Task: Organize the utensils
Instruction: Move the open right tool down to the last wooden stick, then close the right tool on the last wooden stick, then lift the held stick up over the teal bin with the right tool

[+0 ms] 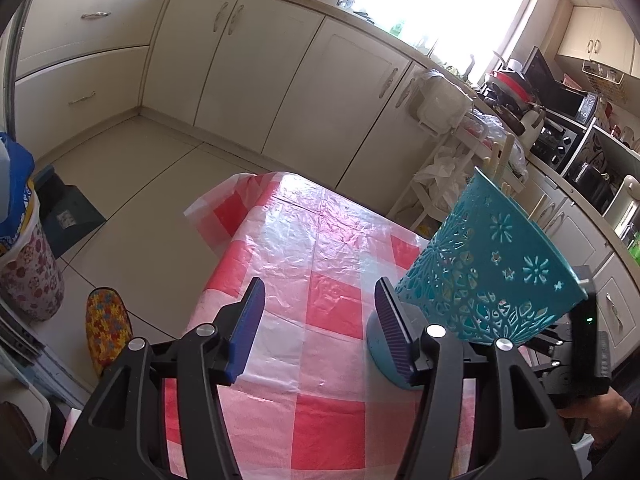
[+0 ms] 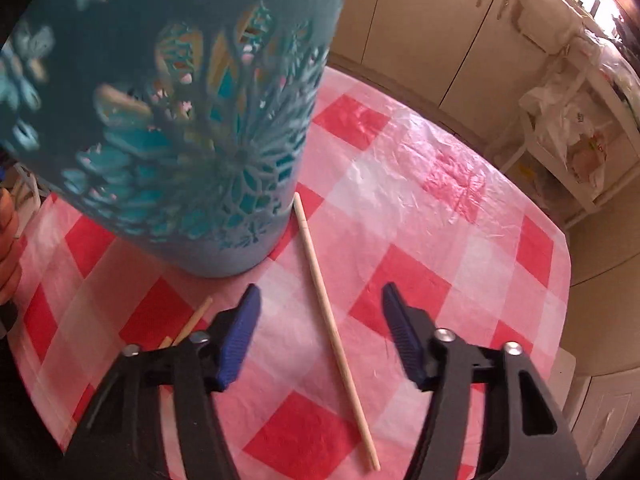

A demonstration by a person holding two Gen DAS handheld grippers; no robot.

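Note:
A teal cut-out utensil holder [image 1: 492, 272] stands upright on the red-and-white checked tablecloth [image 1: 320, 248], with wooden sticks [image 1: 505, 160] poking out of its top. My left gripper [image 1: 320, 332] is open and empty, and its right pad sits just beside the holder's base. In the right wrist view the holder [image 2: 180, 120] fills the upper left. A long wooden chopstick [image 2: 332, 320] lies flat on the cloth between the fingers of my right gripper [image 2: 322, 340]; the pads stand apart from it. Another chopstick [image 2: 198, 316] lies at the left, partly hidden behind the left finger.
Cream kitchen cabinets [image 1: 248, 64] line the far wall. A white cart with plastic bags [image 2: 576, 132] stands past the table's right edge. The table's left edge drops to a tiled floor [image 1: 132, 176], where a foot in a patterned slipper [image 1: 106, 328] rests.

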